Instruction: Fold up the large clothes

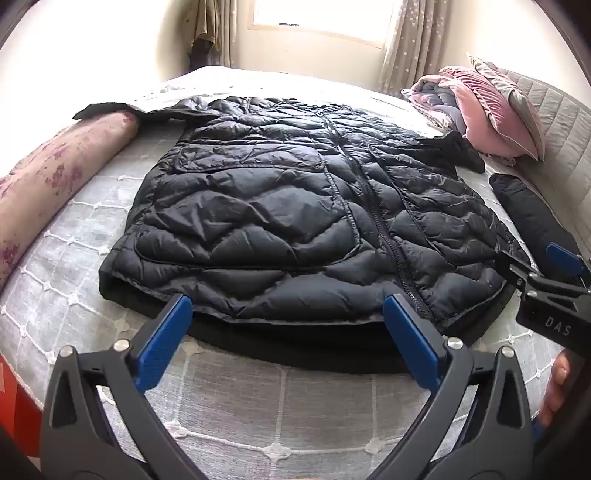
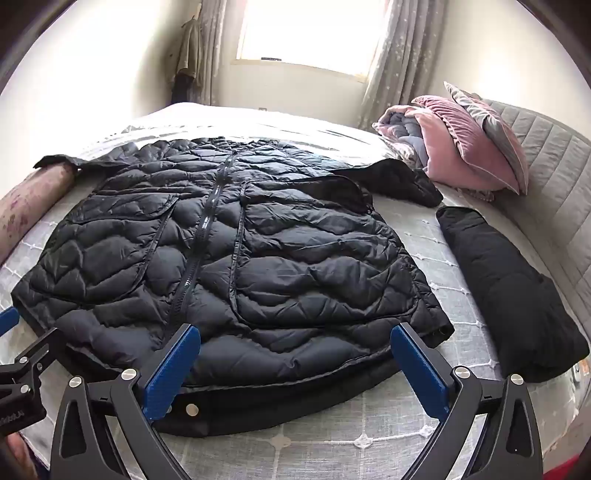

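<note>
Puffer jacket point(image 1: 295, 218) lies flat, zipped, on the bed point(image 1: 74, 266); both tools hover at its hem, nothing gripped.

Left hand-held gripper point(image 1: 288, 328) and right hand-held gripper point(image 2: 295, 354) stand wide apart. Advise pinching hem corners through both layers. Obstructions: folded black garment point(image 2: 509, 295) just beside; pillows point(image 2: 472, 147) beyond; sleeves splayed.

This is a bedroom in a home. A wide bed point(image 2: 332, 443) with a grey quilted cover fills most of both views, its padded headboard point(image 2: 554, 184) curving along the right edge, with pink and grey pillows point(image 2: 476, 147) and a folded pink blanket point(image 2: 406, 125) stacked against it at upper right. At the top centre a bright window point(image 2: 306, 33) is flanked by star-patterned curtains point(image 2: 391, 66), and a garment point(image 2: 190, 48) hangs in the upper-left corner.
</note>
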The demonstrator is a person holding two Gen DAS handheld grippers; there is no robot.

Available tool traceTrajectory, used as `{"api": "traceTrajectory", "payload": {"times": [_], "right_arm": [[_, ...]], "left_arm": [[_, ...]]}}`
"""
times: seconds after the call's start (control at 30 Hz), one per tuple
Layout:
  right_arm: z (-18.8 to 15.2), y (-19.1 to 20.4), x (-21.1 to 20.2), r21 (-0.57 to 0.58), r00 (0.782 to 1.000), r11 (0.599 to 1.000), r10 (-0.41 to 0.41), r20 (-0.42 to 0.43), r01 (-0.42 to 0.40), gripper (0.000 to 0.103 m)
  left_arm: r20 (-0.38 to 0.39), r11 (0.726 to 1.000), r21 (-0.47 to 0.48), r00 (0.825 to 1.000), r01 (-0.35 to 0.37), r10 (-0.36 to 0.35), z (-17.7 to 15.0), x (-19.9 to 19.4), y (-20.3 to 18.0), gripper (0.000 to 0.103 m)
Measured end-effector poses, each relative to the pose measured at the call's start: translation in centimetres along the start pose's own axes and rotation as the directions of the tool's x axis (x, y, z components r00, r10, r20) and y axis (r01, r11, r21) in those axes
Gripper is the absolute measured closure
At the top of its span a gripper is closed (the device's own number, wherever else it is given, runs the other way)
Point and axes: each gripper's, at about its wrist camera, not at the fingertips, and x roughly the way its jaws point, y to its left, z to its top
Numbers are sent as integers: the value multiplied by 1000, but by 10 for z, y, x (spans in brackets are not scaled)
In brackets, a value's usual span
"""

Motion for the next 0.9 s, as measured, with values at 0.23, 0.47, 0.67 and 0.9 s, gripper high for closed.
{"api": "traceTrajectory", "payload": {"times": [0.23,0.47,0.67,0.9], "right_arm": [[0,2,4,-3,1000,1000,2,-9,-2,0],[-1,3,5,-11,1000,1000,-7,-8,7,0],[-1,3,7,1,1000,1000,2,-9,-2,0],[-3,-1,12,13,999,1000,19,-39,-19,0]], "left_arm": [[-11,1000,-21,1000,18,-19,1,1,5,0],[-37,997,-78,999,14,-17,0,6,14,0],[-18,996,-86,999,26,-28,1,5,17,0],[-18,992,-113,999,46,-49,1,9,24,0]]}}
